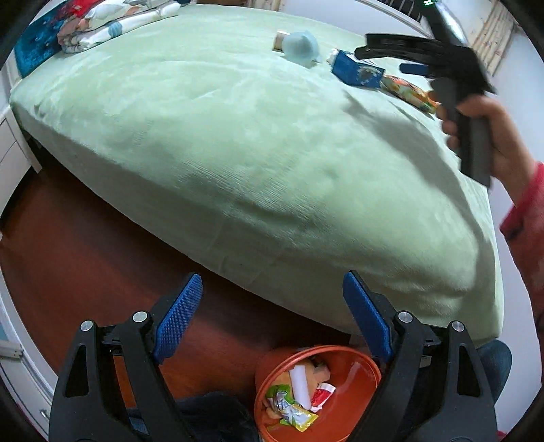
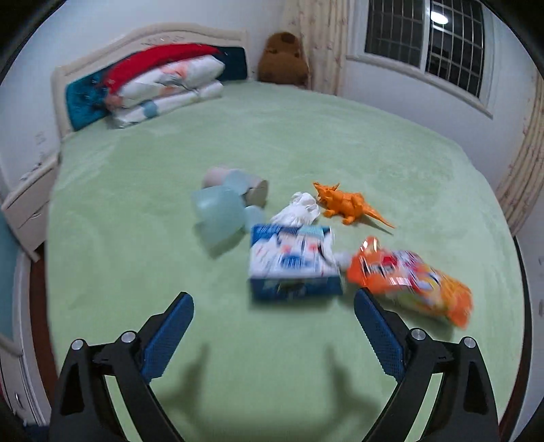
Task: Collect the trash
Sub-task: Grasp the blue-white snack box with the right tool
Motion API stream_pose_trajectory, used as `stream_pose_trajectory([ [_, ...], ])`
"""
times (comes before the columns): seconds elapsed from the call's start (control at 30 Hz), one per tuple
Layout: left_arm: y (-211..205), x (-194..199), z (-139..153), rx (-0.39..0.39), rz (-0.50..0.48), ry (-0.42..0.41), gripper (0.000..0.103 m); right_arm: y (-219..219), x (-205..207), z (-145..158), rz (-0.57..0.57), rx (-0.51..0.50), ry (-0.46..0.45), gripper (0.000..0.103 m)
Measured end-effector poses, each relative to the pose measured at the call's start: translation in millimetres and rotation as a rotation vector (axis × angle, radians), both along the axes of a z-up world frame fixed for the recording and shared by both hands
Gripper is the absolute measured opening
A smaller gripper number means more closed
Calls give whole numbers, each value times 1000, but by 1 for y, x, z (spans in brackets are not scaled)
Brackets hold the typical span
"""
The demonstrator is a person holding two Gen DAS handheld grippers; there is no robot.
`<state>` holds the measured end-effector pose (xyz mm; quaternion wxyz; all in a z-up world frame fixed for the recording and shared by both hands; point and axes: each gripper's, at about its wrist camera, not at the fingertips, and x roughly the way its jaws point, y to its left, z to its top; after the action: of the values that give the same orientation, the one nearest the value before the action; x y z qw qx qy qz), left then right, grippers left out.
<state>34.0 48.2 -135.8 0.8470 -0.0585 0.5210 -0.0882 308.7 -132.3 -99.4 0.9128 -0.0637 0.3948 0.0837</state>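
Both claws are spread: right gripper (image 2: 273,304) faces the blue carton (image 2: 294,263) mid-frame, seemingly lined up for grabbing it; left gripper (image 1: 272,289) waits above the orange bin (image 1: 360,365).

Bed (image 2: 306,142) with pale green cover fills most of both views. Headboard (image 2: 102,51), cream, upper left of right wrist view; folded bedding (image 2: 170,88) stacked against it, red piece on top. Brown plush toy (image 2: 284,59) at top centre, in the corner beside a curtain (image 2: 319,44). Barred window (image 2: 425,37) upper right, dark outside. Orange dinosaur toy (image 2: 343,204) lies on the cover, centre right. Cream nightstand (image 2: 30,193) at left edge, beside the bed. In left wrist view, red-brown wood floor (image 1: 85,244) runs along the bed's near edge, lower left; bedding (image 1: 112,23) at upper left.
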Motion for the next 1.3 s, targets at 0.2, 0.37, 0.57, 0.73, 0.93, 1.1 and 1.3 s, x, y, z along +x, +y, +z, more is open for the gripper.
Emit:
stream_pose_trajectory([
  [0.2,12,9,0,2,34,9,83,11,30,-26,-28,-129,54,72],
  [0.37,9,12,1,1,31,6,83,10,21,-21,-2,-125,23,70],
  [0.57,2,11,7,-17,16,-6,83,-2,-12,5,19,-55,-33,70],
  [0.73,0,23,13,-42,21,-23,83,-18,-70,27,83,-11,-101,70],
  [0.93,-2,53,29,-104,27,-66,83,-56,-149,49,128,45,-146,70],
  [1.1,-12,99,41,-137,33,-113,83,-88,-208,55,132,85,-149,70],
  [1.3,-24,182,41,-154,86,-147,83,-101,-252,46,138,109,-148,70],
])
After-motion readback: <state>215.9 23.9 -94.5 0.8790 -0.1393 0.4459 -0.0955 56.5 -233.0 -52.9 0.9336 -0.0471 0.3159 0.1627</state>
